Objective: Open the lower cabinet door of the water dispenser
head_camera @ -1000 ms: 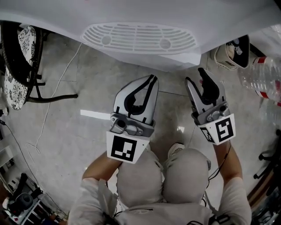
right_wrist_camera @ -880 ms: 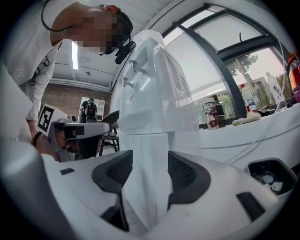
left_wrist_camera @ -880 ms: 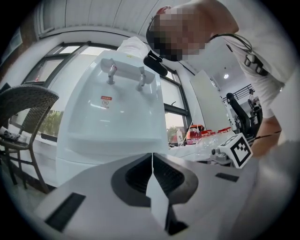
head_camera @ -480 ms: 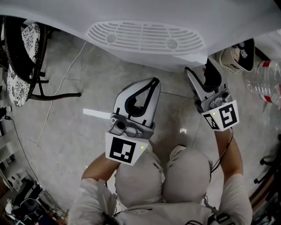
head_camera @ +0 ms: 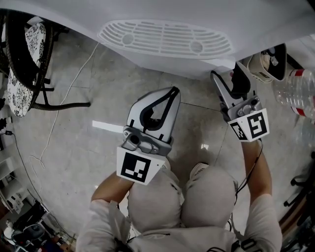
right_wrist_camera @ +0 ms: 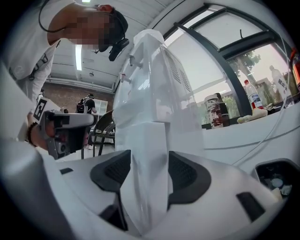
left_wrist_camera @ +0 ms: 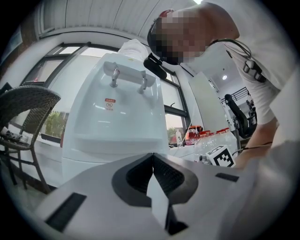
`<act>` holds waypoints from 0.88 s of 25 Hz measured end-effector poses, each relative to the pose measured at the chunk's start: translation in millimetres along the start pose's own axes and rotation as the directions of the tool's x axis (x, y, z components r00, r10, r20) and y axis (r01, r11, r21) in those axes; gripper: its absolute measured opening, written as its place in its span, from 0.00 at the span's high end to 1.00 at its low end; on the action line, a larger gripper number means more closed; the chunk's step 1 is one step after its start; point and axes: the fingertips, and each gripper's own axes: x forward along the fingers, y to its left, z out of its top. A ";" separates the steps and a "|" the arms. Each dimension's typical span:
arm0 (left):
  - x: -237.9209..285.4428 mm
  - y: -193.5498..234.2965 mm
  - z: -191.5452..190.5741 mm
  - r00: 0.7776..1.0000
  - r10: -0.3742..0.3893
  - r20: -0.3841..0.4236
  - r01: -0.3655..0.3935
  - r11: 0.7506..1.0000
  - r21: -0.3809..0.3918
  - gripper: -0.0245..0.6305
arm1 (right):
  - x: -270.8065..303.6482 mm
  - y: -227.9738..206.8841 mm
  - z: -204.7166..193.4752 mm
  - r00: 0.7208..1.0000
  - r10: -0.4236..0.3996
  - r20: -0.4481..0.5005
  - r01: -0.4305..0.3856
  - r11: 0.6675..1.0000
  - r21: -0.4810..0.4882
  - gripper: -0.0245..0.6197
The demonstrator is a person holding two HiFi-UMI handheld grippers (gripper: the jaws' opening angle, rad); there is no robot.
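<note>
- We hold the left gripper (head_camera: 173, 90) out in front of the water dispenser (head_camera: 147, 12), its jaws closed tip to tip with nothing between them.
- Our right gripper (head_camera: 226, 71) sits at the dispenser's front right corner, just below the slotted drip tray (head_camera: 165, 38).
- Its jaws stand wide apart, one on each side of a white upright edge (right_wrist_camera: 146, 150) of the dispenser's lower body. We cannot tell whether the pads touch it.
- The lower cabinet door (left_wrist_camera: 82, 165) is hidden under the tray from the head view. In the left gripper view it is the plain white front below the tray ledge, facing the left gripper.
- A dark chair (head_camera: 19, 59) stands off to the left, and clear bottles (head_camera: 298, 91) stand to the right.
</note>
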 end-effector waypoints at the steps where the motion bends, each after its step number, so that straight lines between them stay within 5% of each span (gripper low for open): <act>1: -0.2 -0.1 -0.3 1.000 0.000 0.000 0.000 1.000 -0.001 0.96 | 0.3 1.7 -0.2 1.000 0.005 0.003 -0.005 1.000 -0.001 0.57; 8: -8.3 6.6 7.5 1.000 0.019 0.014 -0.019 1.000 0.016 0.96 | -15.4 22.3 -0.7 0.999 0.033 0.021 -0.033 0.999 0.028 0.57; 22: -51.2 18.2 25.6 0.995 0.096 0.008 -0.096 0.995 0.018 0.96 | -47.5 119.9 1.4 0.973 0.229 -0.026 -0.228 0.973 0.026 0.61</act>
